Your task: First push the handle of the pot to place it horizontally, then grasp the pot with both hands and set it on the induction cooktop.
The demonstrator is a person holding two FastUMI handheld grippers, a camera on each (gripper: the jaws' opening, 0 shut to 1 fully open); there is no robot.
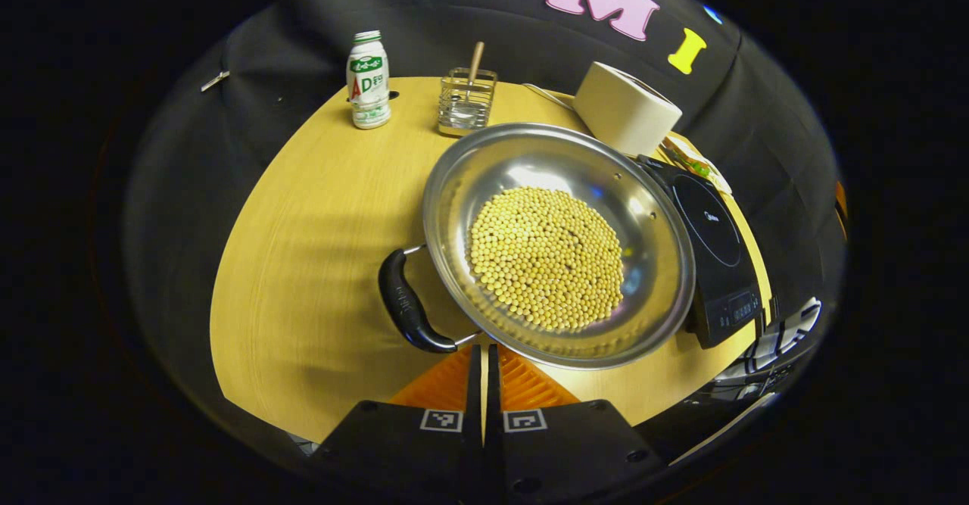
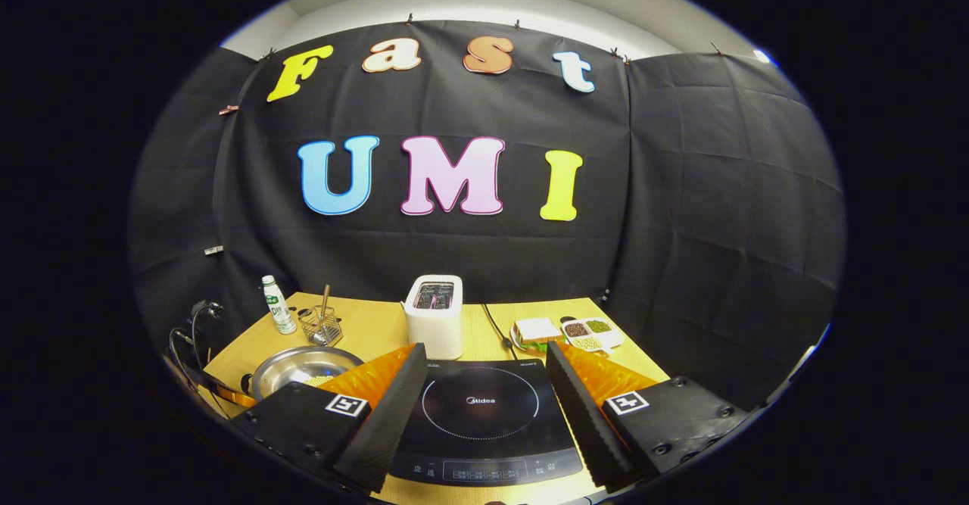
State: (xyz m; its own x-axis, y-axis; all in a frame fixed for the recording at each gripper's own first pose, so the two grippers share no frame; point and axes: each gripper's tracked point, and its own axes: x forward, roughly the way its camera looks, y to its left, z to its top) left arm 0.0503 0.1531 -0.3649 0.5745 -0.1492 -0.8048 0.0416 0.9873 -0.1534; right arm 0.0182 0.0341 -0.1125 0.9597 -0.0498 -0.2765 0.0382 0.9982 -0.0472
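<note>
One pot point(image 1: 559, 244) — beside cooktop point(image 1: 711, 251)

Even overhead light, strong fisheye bend

Bright from above, glaring white off the steel pot point(image 1: 556, 244) bowl and glinting on the induction cooktop point(image 2: 481, 414) glass. Soft shadows across the table point(image 1: 318, 247). Sharp at centre in both gripper views; curved, stretched and darkened toward the edges, straight lines bowed.

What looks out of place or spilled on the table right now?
Nothing is spilled: the beans all sit inside the pot. The pot's black handle points off at an angle beside the induction cooktop, and the pot is not yet on it.
</note>
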